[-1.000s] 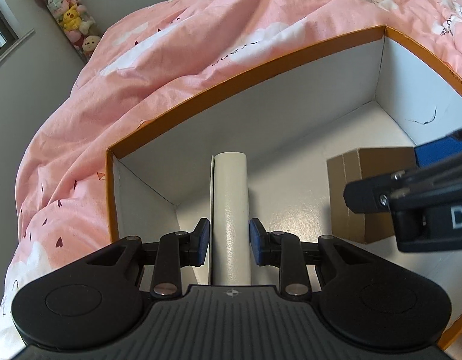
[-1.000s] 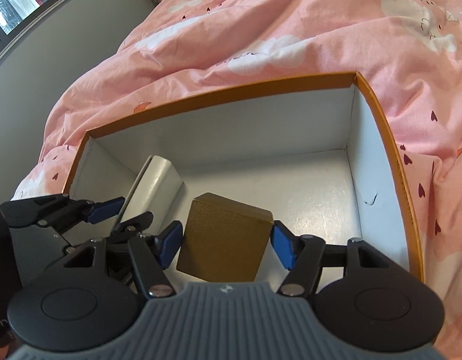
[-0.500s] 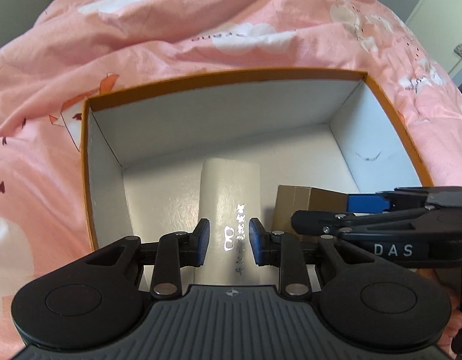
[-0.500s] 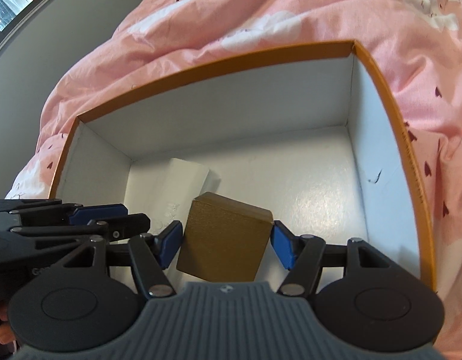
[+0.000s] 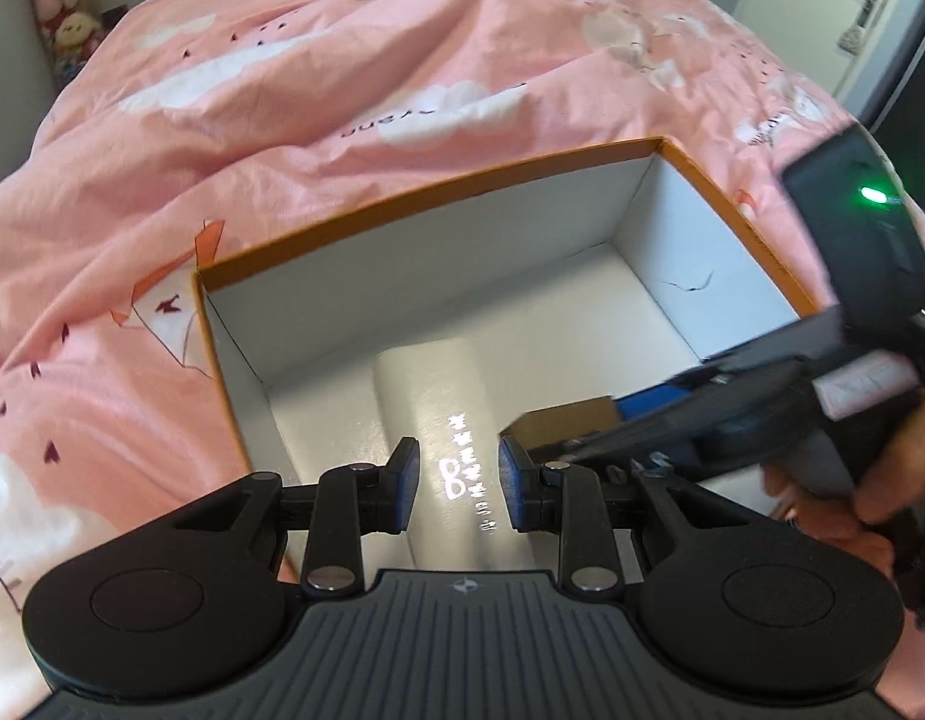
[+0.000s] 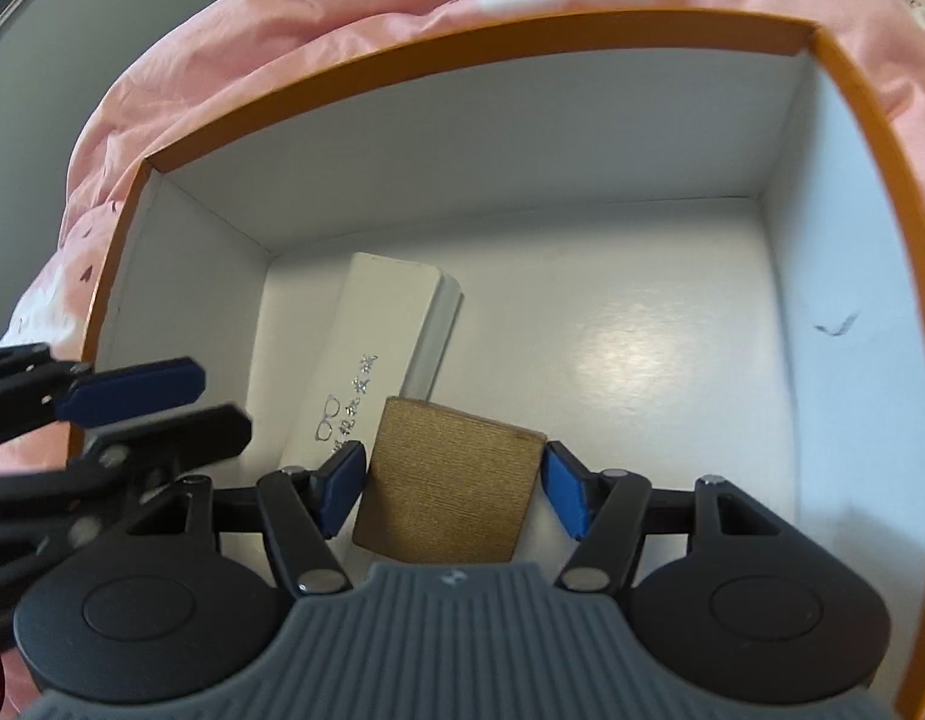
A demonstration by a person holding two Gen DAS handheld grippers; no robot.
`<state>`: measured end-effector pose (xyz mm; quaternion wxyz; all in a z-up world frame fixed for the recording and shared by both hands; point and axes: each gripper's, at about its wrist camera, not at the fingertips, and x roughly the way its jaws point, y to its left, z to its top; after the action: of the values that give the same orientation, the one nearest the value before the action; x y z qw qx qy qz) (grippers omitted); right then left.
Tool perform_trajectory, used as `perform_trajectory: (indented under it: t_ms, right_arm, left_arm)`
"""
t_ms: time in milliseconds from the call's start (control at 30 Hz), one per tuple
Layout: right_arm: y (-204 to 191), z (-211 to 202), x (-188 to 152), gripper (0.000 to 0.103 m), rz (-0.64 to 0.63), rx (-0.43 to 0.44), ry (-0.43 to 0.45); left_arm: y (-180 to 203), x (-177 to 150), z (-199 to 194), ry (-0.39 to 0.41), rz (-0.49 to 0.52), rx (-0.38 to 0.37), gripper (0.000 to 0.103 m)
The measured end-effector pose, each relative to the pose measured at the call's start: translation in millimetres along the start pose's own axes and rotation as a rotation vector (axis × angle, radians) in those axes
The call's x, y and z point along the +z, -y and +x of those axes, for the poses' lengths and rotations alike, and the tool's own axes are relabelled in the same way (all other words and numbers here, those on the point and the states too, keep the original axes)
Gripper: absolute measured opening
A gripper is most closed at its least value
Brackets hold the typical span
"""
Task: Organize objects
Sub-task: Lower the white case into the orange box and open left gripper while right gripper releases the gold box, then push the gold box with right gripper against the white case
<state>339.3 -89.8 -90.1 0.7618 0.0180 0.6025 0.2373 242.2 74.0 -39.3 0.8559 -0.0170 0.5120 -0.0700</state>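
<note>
Between the right gripper's (image 6: 455, 489) blue pads a brown box (image 6: 456, 456) is sitting clamped, one pad pressing on each side. It is hanging low inside the orange-rimmed box (image 6: 462, 54), close to the white floor. I cannot tell whether its lower end is touching down, because the gripper body is hiding it.

Over on the left side, the left gripper (image 5: 459, 483) is hovering with its jaws partly apart and nothing pinched. The right wrist view is showing its fingers up by the container's left wall, well clear of any cargo.

Below it, the long white box (image 6: 372, 354) with silver lettering is lying flat on the floor in the left half. Its near end is just beside the brown box, perhaps touching it.

The right half of the floor is lying bare, apart from a small dark mark on the right wall.

Outside the container, the pink quilt (image 5: 342, 120) is spreading all around it. No further loose items are showing on it in either view.

So I am reading it like this: one item is delivered and let go. The second is inside the walls but waiting on its release. What is left, by my judgement, is setting the brown box down beside the white one and opening the right jaws. Whether more things are waiting out of shot, these views are not telling.
</note>
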Motion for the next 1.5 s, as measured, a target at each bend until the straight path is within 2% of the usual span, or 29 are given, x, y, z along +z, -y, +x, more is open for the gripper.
perform_trajectory:
  t_ms: [400, 433, 500, 700, 767, 833, 1033, 1067, 1100, 1133, 1233, 1367, 1433, 1500]
  right_arm:
    - [-14, 20, 26, 0.064, 0.125, 0.131, 0.0]
    - [-14, 21, 27, 0.061, 0.127, 0.136, 0.002]
    - [-16, 21, 31, 0.046, 0.12, 0.117, 0.023]
    - [1, 20, 35, 0.038, 0.161, 0.162, -0.008]
    - [2, 15, 33, 0.04, 0.14, 0.14, -0.007]
    - [1, 9, 29, 0.05, 0.095, 0.116, -0.005]
    - [-9, 1, 14, 0.051, -0.066, 0.121, -0.055]
    - [-13, 0, 12, 0.053, -0.121, 0.119, -0.056]
    - [-17, -3, 11, 0.061, -0.19, 0.107, -0.057]
    - [-22, -4, 10, 0.064, -0.262, 0.087, -0.059]
    - [-34, -3, 7, 0.064, -0.466, 0.028, -0.079]
    - [-45, 3, 2, 0.065, -0.674, 0.021, -0.107]
    - [-50, 6, -1, 0.079, -0.793, -0.009, -0.087]
    - [-52, 9, -3, 0.082, -0.906, -0.037, -0.056]
  left_arm:
    - [-15, -6, -1, -0.04, 0.084, 0.02, 0.037]
    - [-15, -6, 0, -0.042, 0.086, 0.018, 0.037]
    - [-15, -5, 3, -0.045, 0.091, 0.015, 0.037]
    - [-9, -6, 10, -0.061, 0.129, 0.009, 0.037]
    - [-7, -7, 13, -0.067, 0.139, 0.021, 0.037]
    - [-5, -8, 16, -0.071, 0.154, 0.03, 0.037]
    - [-6, -10, 12, -0.074, 0.184, 0.064, 0.037]
    - [-7, -10, 10, -0.075, 0.185, 0.065, 0.037]
    - [-8, -10, 10, -0.075, 0.185, 0.065, 0.037]
    - [-9, -10, 9, -0.077, 0.186, 0.062, 0.037]
    - [-8, -8, 14, -0.09, 0.197, 0.066, 0.037]
    - [-8, -6, 19, -0.097, 0.204, 0.068, 0.037]
    - [-9, -4, 19, -0.099, 0.203, 0.063, 0.037]
    - [-9, -4, 19, -0.102, 0.199, 0.063, 0.037]
